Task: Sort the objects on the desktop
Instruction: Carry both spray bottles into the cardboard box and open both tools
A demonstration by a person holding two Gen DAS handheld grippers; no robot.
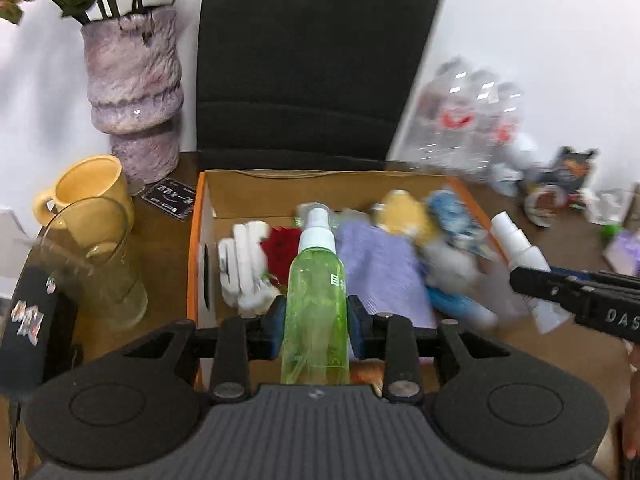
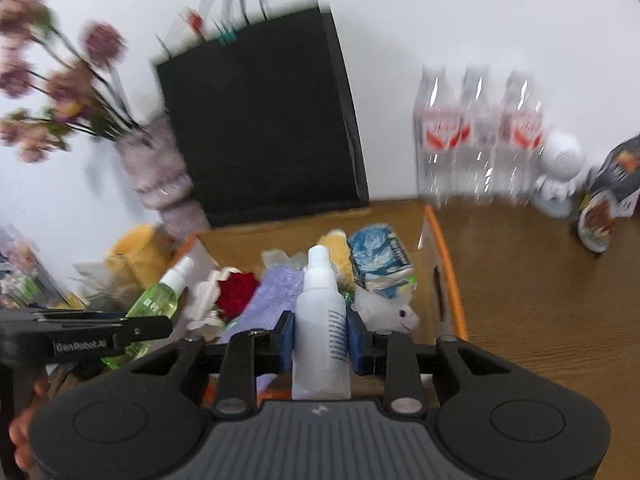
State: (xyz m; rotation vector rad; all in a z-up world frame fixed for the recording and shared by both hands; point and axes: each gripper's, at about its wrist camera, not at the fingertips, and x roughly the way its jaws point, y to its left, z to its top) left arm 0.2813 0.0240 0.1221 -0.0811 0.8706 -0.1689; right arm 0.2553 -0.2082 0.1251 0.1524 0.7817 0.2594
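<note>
My left gripper [image 1: 316,330] is shut on a green spray bottle [image 1: 316,300], held upright over the near edge of an open cardboard box [image 1: 256,192]. My right gripper [image 2: 320,340] is shut on a white spray bottle [image 2: 320,320], also over the box's [image 2: 444,280] near edge. Each gripper shows in the other's view: the white bottle [image 1: 516,244] at the right, the green bottle [image 2: 158,300] at the left. The box holds a purple cloth [image 1: 380,272], a red flower [image 1: 280,248], a white plush toy [image 2: 392,312], a blue pack [image 2: 380,260] and a yellow toy [image 1: 404,208].
A black paper bag [image 1: 312,64] stands behind the box. A purple vase [image 1: 134,92] with flowers, a yellow mug [image 1: 88,188] and a glass [image 1: 100,264] stand left of it. Water bottles [image 2: 476,140], a white figure [image 2: 560,168] and snack packs [image 2: 600,216] are on the wooden table [image 2: 540,300] to the right.
</note>
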